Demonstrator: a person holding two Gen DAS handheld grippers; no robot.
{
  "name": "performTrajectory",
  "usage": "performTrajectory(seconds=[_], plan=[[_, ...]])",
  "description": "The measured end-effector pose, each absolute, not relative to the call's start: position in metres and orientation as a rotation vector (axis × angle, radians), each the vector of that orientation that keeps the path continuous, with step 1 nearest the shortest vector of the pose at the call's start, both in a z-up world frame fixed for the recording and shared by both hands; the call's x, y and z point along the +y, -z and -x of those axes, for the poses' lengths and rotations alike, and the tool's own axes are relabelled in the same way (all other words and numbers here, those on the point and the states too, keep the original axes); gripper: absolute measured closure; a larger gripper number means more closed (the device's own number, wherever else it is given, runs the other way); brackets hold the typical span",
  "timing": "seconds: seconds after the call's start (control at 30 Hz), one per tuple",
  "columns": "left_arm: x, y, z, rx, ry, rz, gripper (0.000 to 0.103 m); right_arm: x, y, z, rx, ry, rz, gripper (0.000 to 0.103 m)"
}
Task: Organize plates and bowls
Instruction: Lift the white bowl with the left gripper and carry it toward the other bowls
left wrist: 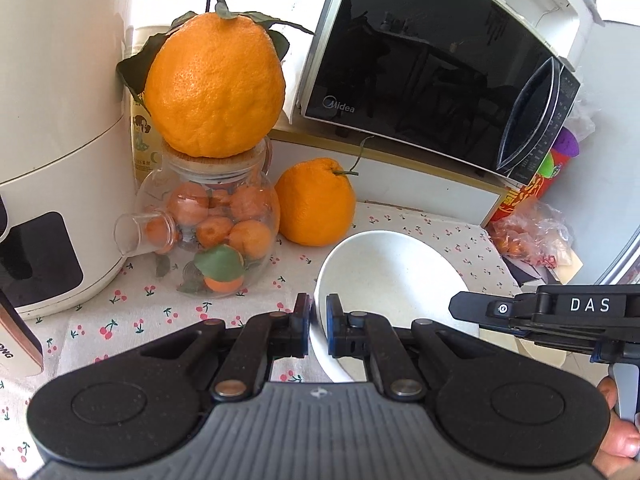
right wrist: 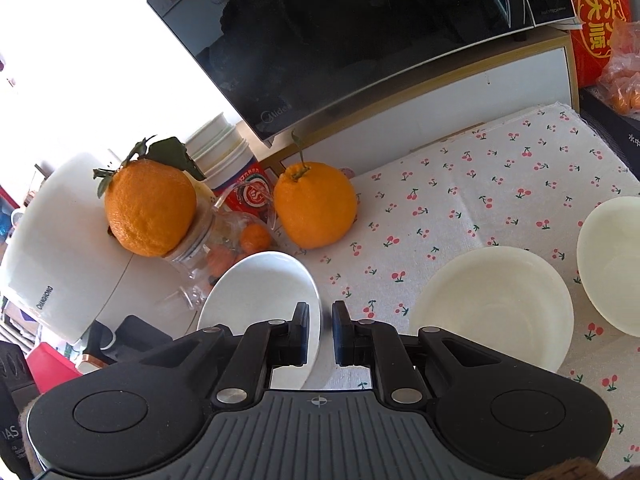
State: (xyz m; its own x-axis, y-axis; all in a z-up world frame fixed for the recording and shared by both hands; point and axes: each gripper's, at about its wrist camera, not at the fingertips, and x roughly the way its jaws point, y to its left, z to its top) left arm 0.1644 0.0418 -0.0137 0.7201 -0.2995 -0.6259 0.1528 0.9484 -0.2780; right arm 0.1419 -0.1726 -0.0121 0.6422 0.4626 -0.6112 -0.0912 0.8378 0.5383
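1. The left gripper (left wrist: 318, 326) pinches the rim of a white bowl (left wrist: 394, 276), which is tilted just in front of the loose orange (left wrist: 315, 202).
2. The right gripper (right wrist: 321, 330) has its jaws narrowly apart — the same bowl's (right wrist: 260, 292) rim edge sits at its left finger, but a grip cannot be confirmed.
3. Right of the orange (right wrist: 315, 204), on the cherry-print cloth (right wrist: 500, 168), lie a cream plate (right wrist: 496, 304) and a cream bowl (right wrist: 612, 264) — just beside each other.

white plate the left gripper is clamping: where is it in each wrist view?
Left wrist: white plate lower centre-right, its near rim pinched in the left gripper.
Right wrist: white plate lower centre-left, beside the right gripper.
Shared landmark: the orange on the cloth, just behind the plate.
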Motion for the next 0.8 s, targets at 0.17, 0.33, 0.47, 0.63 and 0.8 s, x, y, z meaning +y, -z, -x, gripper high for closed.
performTrajectory(seconds=[0.17, 0.33, 0.47, 0.63, 0.8], plan=[[0.033, 0.004, -0.153, 0.737, 0.291, 0.247, 0.096, -0.188, -0.001, -0.126, 0.835, -0.31, -0.498, 0.09], [0.012, 0.0, -0.137, 0.743, 0.349, 0.241, 0.096, -0.216, -0.008, -0.104, 0.85, -0.291, -0.504, 0.09], [-0.011, 0.003, -0.127, 0.775, 0.404, 0.235, 0.096, -0.246, -0.008, -0.085, 0.868, -0.264, -0.515, 0.09], [-0.043, 0.008, -0.113, 0.821, 0.476, 0.217, 0.095, -0.284, -0.003, -0.066, 0.903, -0.216, -0.535, 0.09], [-0.075, 0.016, -0.098, 0.849, 0.545, 0.171, 0.094, -0.319, 0.0, -0.047, 0.925, -0.174, -0.539, 0.09]])
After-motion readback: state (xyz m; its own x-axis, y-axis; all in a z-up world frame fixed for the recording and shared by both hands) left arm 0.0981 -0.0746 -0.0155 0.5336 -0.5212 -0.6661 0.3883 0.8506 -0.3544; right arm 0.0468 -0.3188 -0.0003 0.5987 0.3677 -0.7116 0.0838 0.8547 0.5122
